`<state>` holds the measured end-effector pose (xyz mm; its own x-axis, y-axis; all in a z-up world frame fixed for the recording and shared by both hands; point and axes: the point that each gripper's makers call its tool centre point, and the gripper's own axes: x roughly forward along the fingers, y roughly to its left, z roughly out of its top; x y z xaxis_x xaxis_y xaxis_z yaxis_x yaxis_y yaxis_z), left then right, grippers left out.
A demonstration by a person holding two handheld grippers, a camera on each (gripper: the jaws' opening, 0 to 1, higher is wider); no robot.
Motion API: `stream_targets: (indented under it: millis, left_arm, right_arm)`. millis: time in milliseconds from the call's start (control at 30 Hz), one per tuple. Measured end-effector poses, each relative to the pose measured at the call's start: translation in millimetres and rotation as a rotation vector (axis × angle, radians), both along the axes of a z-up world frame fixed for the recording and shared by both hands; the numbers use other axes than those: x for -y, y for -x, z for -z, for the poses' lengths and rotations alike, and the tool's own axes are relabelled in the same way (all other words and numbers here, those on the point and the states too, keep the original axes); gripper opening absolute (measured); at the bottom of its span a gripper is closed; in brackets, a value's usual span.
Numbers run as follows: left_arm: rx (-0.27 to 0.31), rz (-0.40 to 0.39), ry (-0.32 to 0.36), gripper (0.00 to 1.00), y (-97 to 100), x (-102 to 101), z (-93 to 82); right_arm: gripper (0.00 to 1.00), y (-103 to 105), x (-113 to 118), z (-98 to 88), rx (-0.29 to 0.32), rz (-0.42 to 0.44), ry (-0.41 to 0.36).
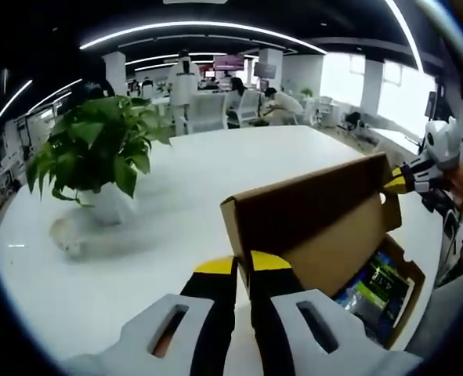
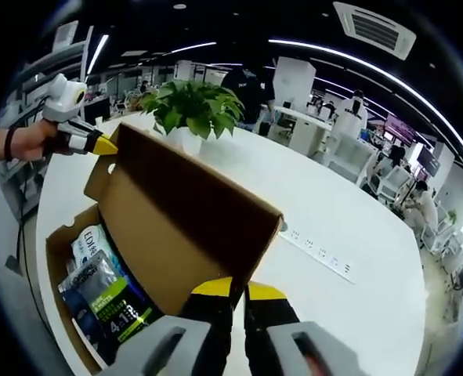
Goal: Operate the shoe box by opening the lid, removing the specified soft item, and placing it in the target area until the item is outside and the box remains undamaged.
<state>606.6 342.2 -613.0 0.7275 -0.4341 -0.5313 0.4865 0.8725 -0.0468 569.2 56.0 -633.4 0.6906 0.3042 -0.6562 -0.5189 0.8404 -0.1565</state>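
Fingers (image 1: 215, 270) of the left gripper (image 1: 243, 266) and right gripper (image 2: 239, 291), bottom centre, are each pinching the raised lid (image 1: 309, 204) of the shoe box (image 2: 66, 329). Soft packets (image 2: 110, 301) are lying inside; uneven pulling risks tearing cardboard.

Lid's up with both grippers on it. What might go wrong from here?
Both the left gripper and the right gripper pinch the raised cardboard lid at opposite ends; uneven pulling may tear its hinge. Letting go may drop it onto the packets. The shoe box sits near the table edge.
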Motion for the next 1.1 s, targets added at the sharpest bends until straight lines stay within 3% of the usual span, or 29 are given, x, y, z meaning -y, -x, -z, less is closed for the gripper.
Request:
stream_targets:
  millis: [600, 1100]
  left_arm:
    - [-0.050, -0.010, -0.003, 0.04, -24.1, 1.5, 22.9]
    - [-0.089, -0.020, -0.028, 0.04, -30.3, 3.8, 37.3]
  right_arm:
    - [0.00, -18.8, 3.9, 19.4, -0.053, 0.043, -0.030]
    - [0.00, -29.4, 3.8, 36.1, -0.086, 0.061, -0.012]
